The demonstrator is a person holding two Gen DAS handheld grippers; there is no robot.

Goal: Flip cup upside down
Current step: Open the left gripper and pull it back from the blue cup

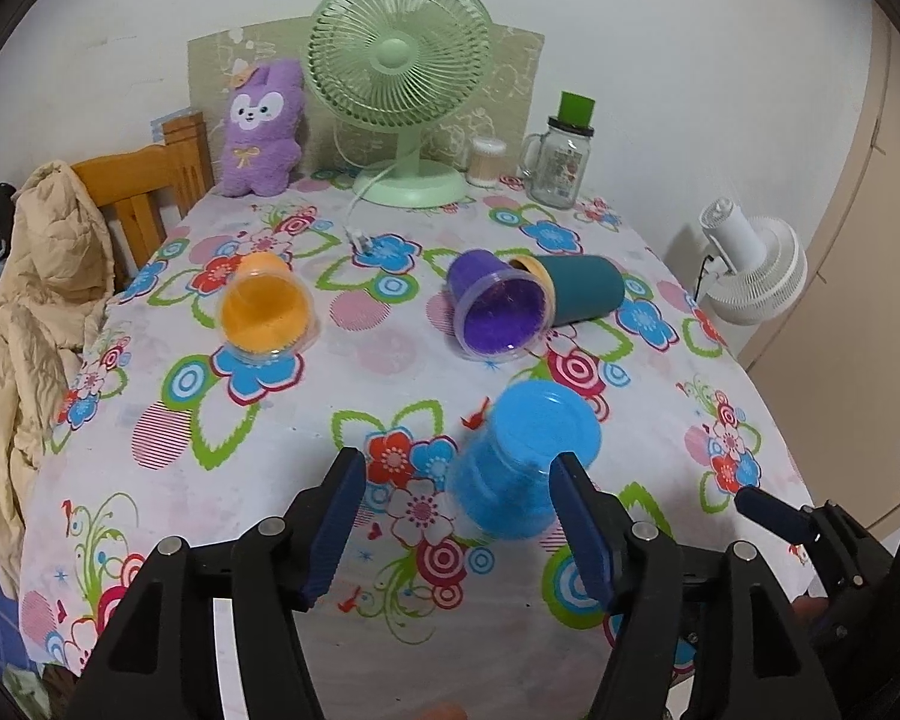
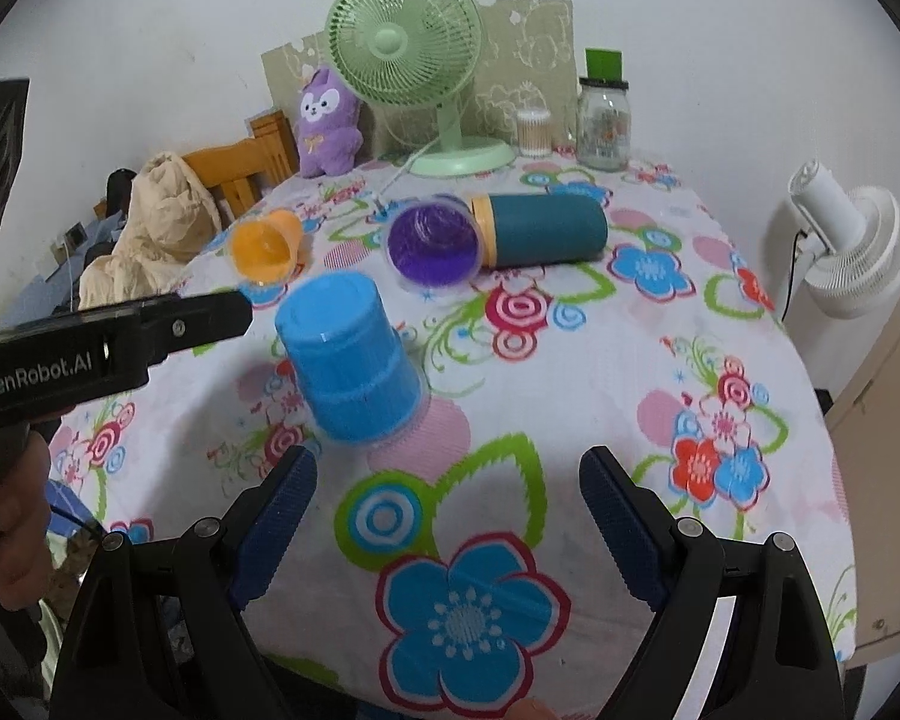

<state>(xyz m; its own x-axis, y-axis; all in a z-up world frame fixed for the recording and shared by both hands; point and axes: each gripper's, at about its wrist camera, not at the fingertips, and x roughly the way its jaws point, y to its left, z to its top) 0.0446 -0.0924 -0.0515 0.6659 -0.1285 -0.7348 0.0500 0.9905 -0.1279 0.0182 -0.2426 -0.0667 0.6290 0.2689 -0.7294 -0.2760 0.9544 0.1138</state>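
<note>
A blue plastic cup (image 1: 519,459) stands upside down, slightly tilted, on the floral tablecloth (image 1: 330,372); it also shows in the right wrist view (image 2: 348,360). My left gripper (image 1: 456,474) is open, its right finger (image 1: 576,516) close against the cup, the left finger apart from it. My right gripper (image 2: 447,492) is open and empty, just in front of and right of the cup. An orange cup (image 1: 267,306), a purple cup (image 1: 501,312) and a teal cup (image 1: 582,288) lie on their sides farther back.
A green desk fan (image 1: 399,96), a purple plush toy (image 1: 261,126), a cotton swab jar (image 1: 487,161) and a glass mug jar (image 1: 561,162) stand at the table's back edge. A wooden chair with a beige jacket (image 1: 36,300) is left; a white fan (image 1: 756,264) right.
</note>
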